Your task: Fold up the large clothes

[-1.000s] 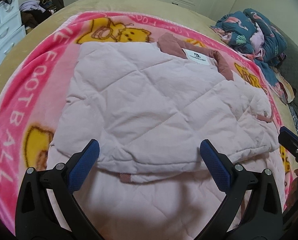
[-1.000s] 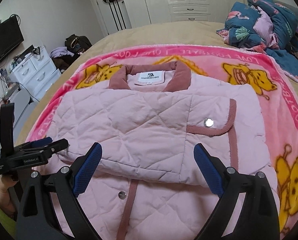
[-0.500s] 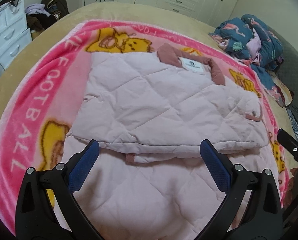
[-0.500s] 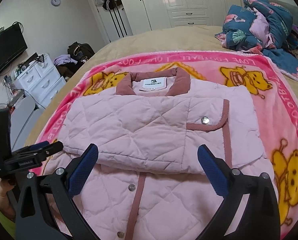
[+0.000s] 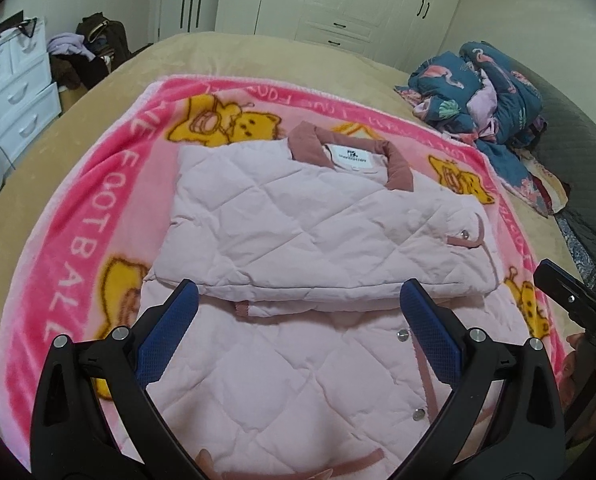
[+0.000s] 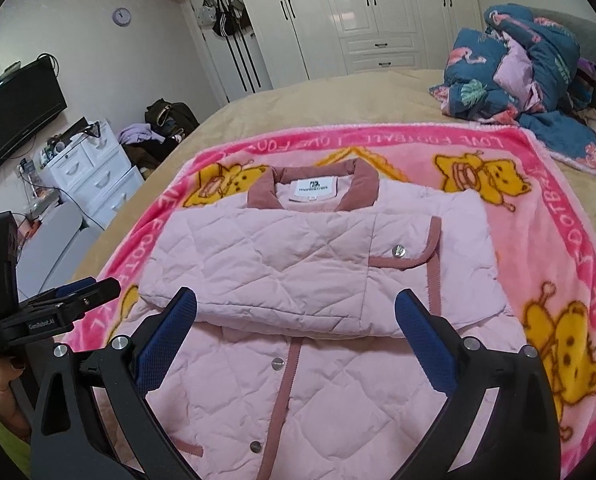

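both grippers pulled back and up over the last second, so more of the bed and wardrobe showed and the jacket [image 6: 298,300] sat smaller in view. left gripper [image 5: 298,320] had its jaws spread wide, nothing between them. right gripper [image 6: 293,324] the same: spread, empty, hovering over the lower half. jacket lay on the pink blanket [image 6: 558,240], collar [image 6: 314,184] at 12 o'clock, sleeves folded across the chest as a flat band, hem toward 6 o'clock and not yet folded. judged step: sleeve folds done, bottom-up fold pending. next move likely called for both grippers to drop to the hem corners at roughly 5 and 7 o'clock, pinch them, and carry the hem up to the collar evenly so the sleeve band didn't shift.
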The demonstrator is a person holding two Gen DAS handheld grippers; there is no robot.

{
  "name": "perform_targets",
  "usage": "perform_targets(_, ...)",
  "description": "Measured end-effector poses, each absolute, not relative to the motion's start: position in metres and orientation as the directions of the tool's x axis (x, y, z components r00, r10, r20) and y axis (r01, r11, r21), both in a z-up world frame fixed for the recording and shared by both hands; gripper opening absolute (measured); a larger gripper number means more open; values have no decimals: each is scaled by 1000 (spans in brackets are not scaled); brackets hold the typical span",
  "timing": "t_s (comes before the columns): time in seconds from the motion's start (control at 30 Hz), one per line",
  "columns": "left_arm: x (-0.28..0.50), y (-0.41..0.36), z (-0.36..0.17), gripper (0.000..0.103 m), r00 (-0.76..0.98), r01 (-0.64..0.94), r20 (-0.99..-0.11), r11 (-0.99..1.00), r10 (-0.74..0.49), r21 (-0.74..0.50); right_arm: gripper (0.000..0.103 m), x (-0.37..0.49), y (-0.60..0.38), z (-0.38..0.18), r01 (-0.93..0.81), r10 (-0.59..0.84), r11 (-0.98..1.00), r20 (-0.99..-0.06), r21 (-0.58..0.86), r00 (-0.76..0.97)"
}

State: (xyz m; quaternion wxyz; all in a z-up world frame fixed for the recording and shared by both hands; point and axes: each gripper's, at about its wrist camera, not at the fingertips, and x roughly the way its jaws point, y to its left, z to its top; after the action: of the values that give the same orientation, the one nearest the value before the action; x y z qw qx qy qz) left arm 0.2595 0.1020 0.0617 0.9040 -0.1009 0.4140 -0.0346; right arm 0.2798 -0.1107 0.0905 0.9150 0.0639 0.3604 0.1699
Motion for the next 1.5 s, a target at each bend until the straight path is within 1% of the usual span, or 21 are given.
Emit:
perform_targets(0.1,252,101,70,95,666,-18,-731,977,-146,-212,99,271,-111,99,-272,348,937,-627,219,697)
perform_targets(0.7,204,93,109,95,727,17,-665,974,-168,-228,99,208,-125,151,-305,363,932,-537,198,762)
perform_targets(1.23,163,84,131,95,762,51,-623,975,-177,-215,99,165,-137,161,-330,371,928,-513,173,774)
perform_targets(1.5,144,77,127,95,765,59,-618,976,-181,-212,99,150,-144,153,-335,370,928,-525,165,766)
